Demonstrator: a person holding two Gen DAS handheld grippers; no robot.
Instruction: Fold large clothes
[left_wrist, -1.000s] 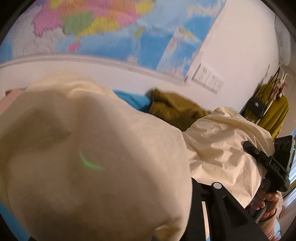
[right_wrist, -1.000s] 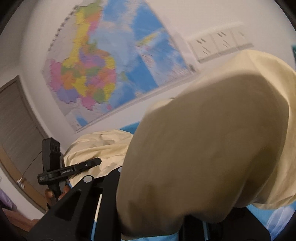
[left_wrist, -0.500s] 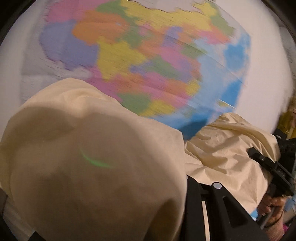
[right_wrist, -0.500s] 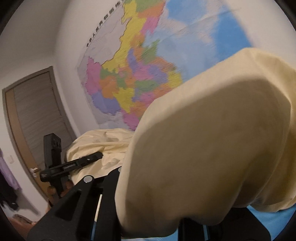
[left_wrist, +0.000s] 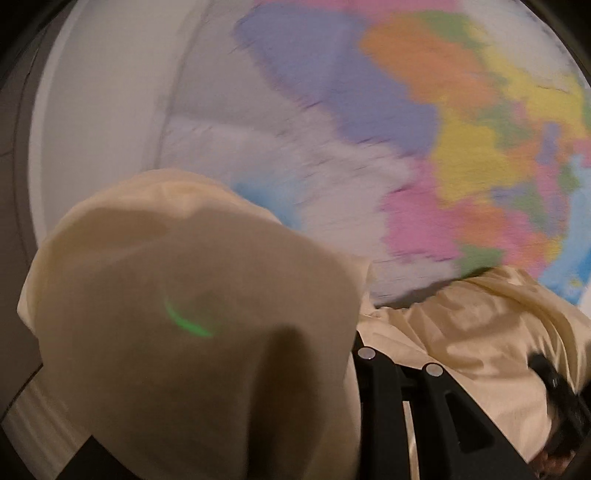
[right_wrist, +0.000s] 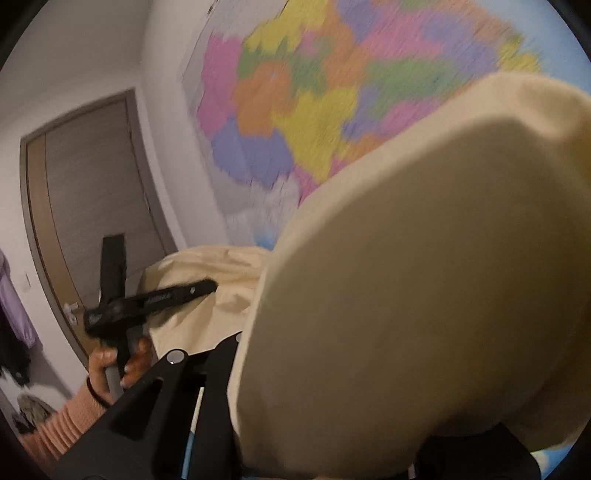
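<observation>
A cream garment (left_wrist: 192, 325) hangs in the air between the two grippers, raised in front of a wall map (left_wrist: 461, 129) that is blurred in both views. In the left wrist view the cloth bulges over the left gripper (left_wrist: 354, 387) and hides most of it; only its black frame with two silver bolts shows at the lower right. The cloth bunches at the fingers, which appear closed on it, though the tips are covered. The rest of the garment stretches right to the right gripper (left_wrist: 554, 402), seen dark and blurred at the edge.

In the right wrist view the same cloth (right_wrist: 424, 295) drapes over the right gripper (right_wrist: 236, 373), whose fingers are likewise buried and seem clamped on the fabric. To the left, the left gripper (right_wrist: 207, 286) reaches into the cream fabric, held by a hand (right_wrist: 118, 365) in a peach sleeve. A door (right_wrist: 92, 206) stands behind it.
</observation>
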